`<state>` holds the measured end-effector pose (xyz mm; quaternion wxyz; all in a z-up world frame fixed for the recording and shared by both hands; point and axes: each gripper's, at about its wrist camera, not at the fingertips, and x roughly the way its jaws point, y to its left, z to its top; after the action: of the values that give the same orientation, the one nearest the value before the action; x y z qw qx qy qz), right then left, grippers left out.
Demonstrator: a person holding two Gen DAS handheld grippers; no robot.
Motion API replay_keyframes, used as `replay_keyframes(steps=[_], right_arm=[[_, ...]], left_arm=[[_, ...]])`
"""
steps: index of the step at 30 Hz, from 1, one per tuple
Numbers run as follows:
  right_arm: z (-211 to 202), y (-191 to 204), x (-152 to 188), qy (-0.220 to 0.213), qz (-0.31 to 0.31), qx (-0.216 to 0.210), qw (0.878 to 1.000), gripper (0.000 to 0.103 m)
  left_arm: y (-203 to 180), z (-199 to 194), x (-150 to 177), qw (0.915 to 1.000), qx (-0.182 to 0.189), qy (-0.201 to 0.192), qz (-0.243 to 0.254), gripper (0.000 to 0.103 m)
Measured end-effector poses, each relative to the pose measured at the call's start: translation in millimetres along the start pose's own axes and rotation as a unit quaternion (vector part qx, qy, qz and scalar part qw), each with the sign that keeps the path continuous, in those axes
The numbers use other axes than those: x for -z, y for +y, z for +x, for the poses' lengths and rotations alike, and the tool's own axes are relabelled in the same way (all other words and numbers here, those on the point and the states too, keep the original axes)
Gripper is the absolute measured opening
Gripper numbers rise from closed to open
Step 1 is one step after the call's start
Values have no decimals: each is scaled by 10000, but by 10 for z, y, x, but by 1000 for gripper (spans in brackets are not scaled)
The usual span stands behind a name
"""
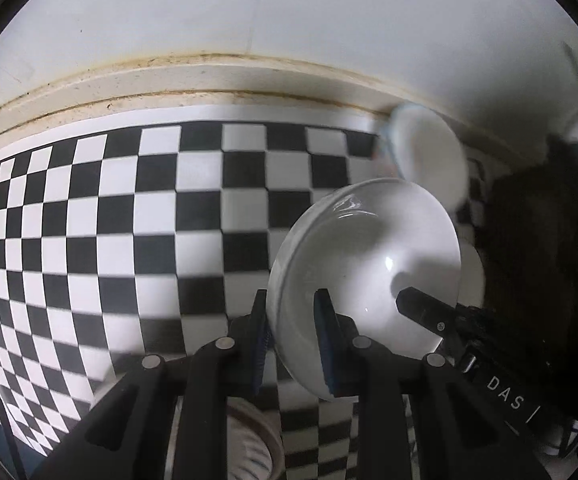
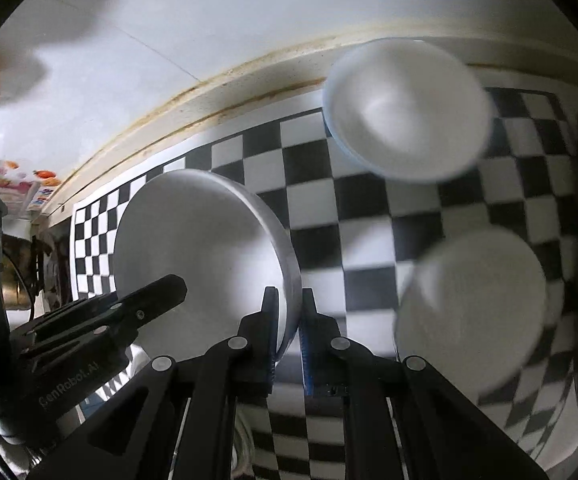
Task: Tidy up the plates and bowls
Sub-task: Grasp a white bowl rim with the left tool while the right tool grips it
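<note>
**Both claws pinch one white bowl**

Left gripper (image 1: 293,344) clamps the white bowl's (image 1: 369,264) rim, tilted above the checkered mat (image 1: 129,220).

Right gripper (image 2: 289,336) pinches the opposite rim; uneven pulling could slip it onto the small bowl (image 2: 405,112).

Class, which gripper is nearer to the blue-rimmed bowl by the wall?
Right, probably. The right gripper has the blue-rimmed bowl ahead, slightly right; from the left gripper it lies far right, beyond the white dish both grip.
</note>
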<state>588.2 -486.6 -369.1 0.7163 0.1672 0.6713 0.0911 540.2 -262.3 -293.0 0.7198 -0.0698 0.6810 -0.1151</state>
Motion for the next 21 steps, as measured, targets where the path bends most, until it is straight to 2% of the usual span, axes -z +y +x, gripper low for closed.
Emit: replay_keyframes(steps=[4, 10, 14, 21], right_arm=[[-256, -57, 353, -127, -7, 44, 9999, 11], [-449, -318, 941, -88, 103, 106, 9999, 11], [-409, -528, 1289, 37, 273, 109, 9996, 11], [-156, -820, 1639, 286, 461, 146, 9984, 11]], left_arm=[[-152, -135, 299, 9997, 51, 5, 235, 20], [-351, -48, 735, 9984, 165, 306, 446, 20], [-474, 163, 936, 9967, 137, 540, 583, 20], [-511, 554, 1211, 9934, -9, 901, 709, 20]])
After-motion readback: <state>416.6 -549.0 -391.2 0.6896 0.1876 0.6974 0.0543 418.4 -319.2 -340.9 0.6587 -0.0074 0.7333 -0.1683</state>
